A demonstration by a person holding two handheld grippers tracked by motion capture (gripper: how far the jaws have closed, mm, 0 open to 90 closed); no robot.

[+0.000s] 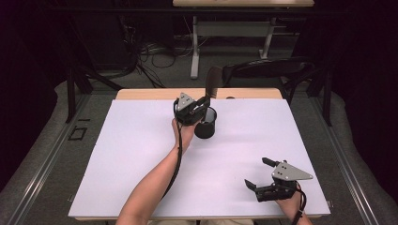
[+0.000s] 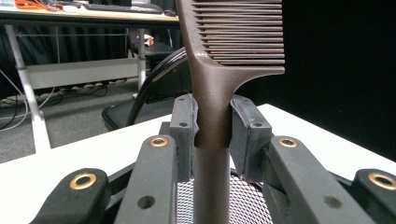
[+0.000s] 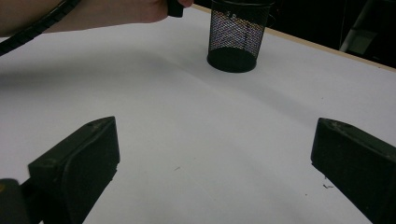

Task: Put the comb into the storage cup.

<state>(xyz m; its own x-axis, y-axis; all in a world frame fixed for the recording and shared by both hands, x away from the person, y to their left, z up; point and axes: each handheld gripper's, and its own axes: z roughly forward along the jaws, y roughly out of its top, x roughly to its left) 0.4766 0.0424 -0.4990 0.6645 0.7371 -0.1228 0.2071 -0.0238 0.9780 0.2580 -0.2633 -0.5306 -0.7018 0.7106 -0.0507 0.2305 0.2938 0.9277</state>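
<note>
The comb (image 2: 219, 88) is dark brown, with fine teeth on one side of a long handle, and it stands upright with its teeth uppermost. Its handle runs down into the black mesh cup (image 1: 206, 123), which stands on the far middle part of the white surface (image 1: 131, 154). In the left gripper view the mesh of the cup shows directly below the grip.

The left hand-held gripper (image 1: 203, 104) pinches the comb's handle just beneath the toothed part, one pad on each side and both pressed against it. It sits at the cup's rim, on the person's side of it, so the comb is over the cup's mouth with its lower end already inside; how deep it reaches I cannot tell.

The main risk, as I judge it, is the cup itself: it looks light, and a sideways drag from the comb's handle against the rim could tip it or slide it across the smooth surface. A release while the comb leans could also let the tall, top-heavy comb swing over and pull the cup with it. If the grip twists, the handle may catch on the mesh.

The left forearm (image 1: 155, 183) stretches forward from the near edge, wrist raised, with the cable trailing back along it. The right hand-held gripper (image 1: 259, 174) rests low near the front right corner, jaws spread wide and holding nothing, pointed across the surface toward the cup and well apart from it.
</note>
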